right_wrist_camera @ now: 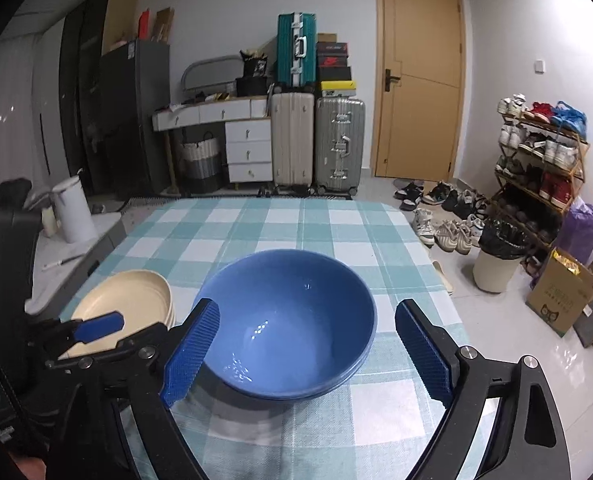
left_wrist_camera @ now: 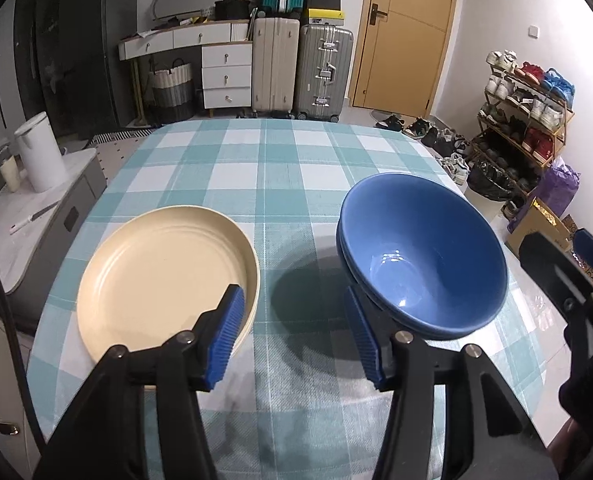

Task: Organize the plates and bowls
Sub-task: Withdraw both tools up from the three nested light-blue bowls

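I have both grippers hanging low over the near edge of the table (left_wrist_camera: 280,168), each spread wide and holding nothing. My left gripper (left_wrist_camera: 292,332) points at the bare checked cloth between the two piles; its left pad overlaps the near rim of the plates (left_wrist_camera: 156,276) in the left view, though I can't tell whether it touches them. My right gripper (right_wrist_camera: 308,352) faces the bowls (right_wrist_camera: 292,320) squarely, one pad on each side of the near rim, apart from it as far as I can see. The bowls (left_wrist_camera: 424,252) are blue and nested, at least two by the doubled rims on the outer wall, and they sit upright on the right half of the table. The plates (right_wrist_camera: 132,300) are cream and also look stacked, judging by the layered edge in the right view, and they lie flat just left of the bowls with a strip of cloth between. To my eye the sorting reads as done or nearly so: like sits with like, each pile tidy and well inside the table edge. If anything is left, I'd guess it is only nudging a pile or moving it somewhere. With the jaws open this wide, I would have to close a pad over a rim before lifting, and glazed ware like this may slip.
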### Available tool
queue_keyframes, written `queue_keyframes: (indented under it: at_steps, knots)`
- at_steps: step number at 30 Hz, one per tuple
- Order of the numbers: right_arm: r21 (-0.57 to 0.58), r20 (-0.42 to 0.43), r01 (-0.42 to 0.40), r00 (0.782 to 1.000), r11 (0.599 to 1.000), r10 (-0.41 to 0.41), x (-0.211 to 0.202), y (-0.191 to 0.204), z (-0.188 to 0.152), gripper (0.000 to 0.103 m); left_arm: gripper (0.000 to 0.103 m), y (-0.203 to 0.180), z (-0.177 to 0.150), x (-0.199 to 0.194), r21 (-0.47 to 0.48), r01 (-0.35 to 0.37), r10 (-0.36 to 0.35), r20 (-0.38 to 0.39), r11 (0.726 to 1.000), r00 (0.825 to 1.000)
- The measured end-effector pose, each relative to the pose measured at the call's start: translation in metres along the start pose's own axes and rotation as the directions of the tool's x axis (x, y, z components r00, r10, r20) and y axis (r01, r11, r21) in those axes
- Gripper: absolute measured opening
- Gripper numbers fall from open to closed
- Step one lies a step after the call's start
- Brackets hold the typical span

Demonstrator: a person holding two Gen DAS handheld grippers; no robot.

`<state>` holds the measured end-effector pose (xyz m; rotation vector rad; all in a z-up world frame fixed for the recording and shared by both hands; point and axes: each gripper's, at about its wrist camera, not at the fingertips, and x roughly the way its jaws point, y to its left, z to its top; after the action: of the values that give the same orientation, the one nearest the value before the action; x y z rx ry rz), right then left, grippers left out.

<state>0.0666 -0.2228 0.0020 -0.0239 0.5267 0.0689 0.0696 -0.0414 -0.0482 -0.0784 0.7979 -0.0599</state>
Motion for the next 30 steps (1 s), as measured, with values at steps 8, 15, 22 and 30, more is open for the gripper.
queue_keyframes:
  at_steps: [8,15,22,30]
  knots:
    - [-0.004,0.02,0.03,0.999,1.0,-0.03,-0.022,0.004,-0.003,0.1,0.088,-0.001,-0.008,-0.025,-0.004,-0.038,0.038,0.112,0.999,0.993]
    - [0.039,0.073,0.018,0.997,0.999,-0.02,-0.036,-0.005,-0.004,0.101,0.092,-0.003,-0.006,-0.034,0.012,-0.057,0.055,0.138,0.998,0.989]
    - [0.123,0.13,-0.047,0.991,0.991,0.031,-0.047,-0.02,-0.008,0.102,0.094,-0.006,-0.007,-0.036,0.014,-0.061,0.058,0.15,0.998,0.987]
    - [0.166,0.06,-0.066,0.997,0.984,0.057,-0.031,-0.026,-0.019,0.102,0.094,-0.016,-0.009,-0.032,0.041,-0.058,0.052,0.132,0.997,0.99]
